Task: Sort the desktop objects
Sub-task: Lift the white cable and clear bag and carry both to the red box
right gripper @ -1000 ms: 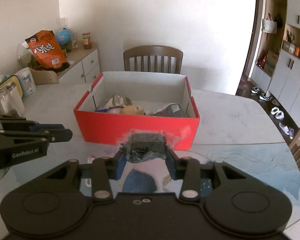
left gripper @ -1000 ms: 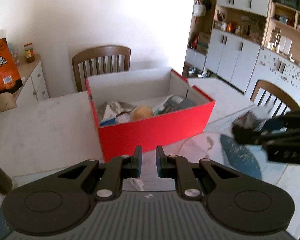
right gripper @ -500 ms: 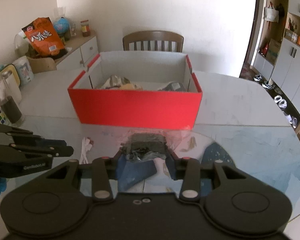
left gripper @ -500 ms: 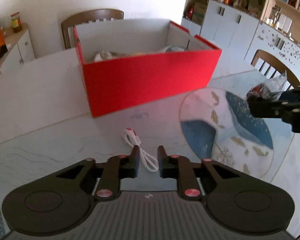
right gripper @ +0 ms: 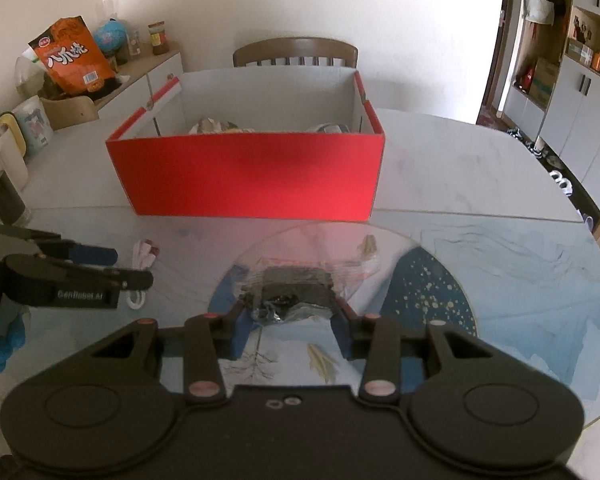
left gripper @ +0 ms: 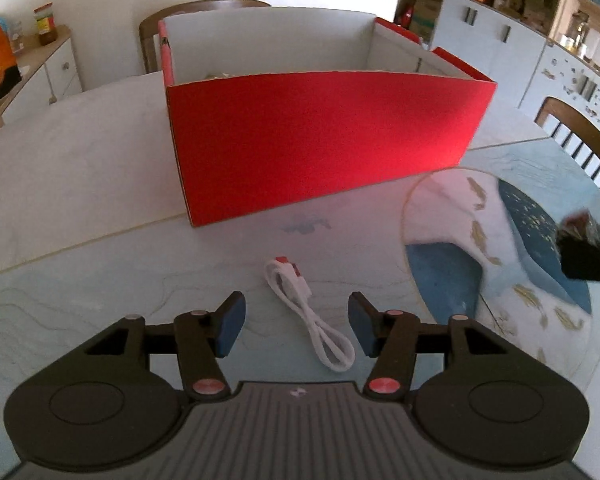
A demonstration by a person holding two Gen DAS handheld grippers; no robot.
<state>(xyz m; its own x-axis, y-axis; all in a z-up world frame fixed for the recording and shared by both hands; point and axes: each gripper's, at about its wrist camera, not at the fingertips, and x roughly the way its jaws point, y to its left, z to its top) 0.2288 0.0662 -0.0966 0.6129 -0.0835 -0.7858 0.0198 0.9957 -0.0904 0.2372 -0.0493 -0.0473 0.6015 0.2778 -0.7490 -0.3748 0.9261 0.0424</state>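
Observation:
A coiled white cable (left gripper: 306,312) with a red plug lies on the table in front of the red box (left gripper: 320,140). My left gripper (left gripper: 296,326) is open, its fingers on either side of the cable, low over the table. The cable also shows in the right wrist view (right gripper: 142,258), partly hidden behind the left gripper (right gripper: 100,268). My right gripper (right gripper: 290,320) is shut on a dark packet in clear plastic wrap (right gripper: 294,290), held above a round glass disc (right gripper: 420,288). The red box (right gripper: 252,178) holds several wrapped items.
A wooden chair (right gripper: 296,52) stands behind the box. A sideboard (right gripper: 140,76) at the left carries an orange snack bag (right gripper: 72,56), jars and a globe. A glass jar (right gripper: 0,176) stands at the table's left edge. Cabinets and another chair (left gripper: 576,132) are at the right.
My left gripper has dropped low toward the table and opened around the white cable. My right gripper, still holding the packet, has come lower and back from the box.

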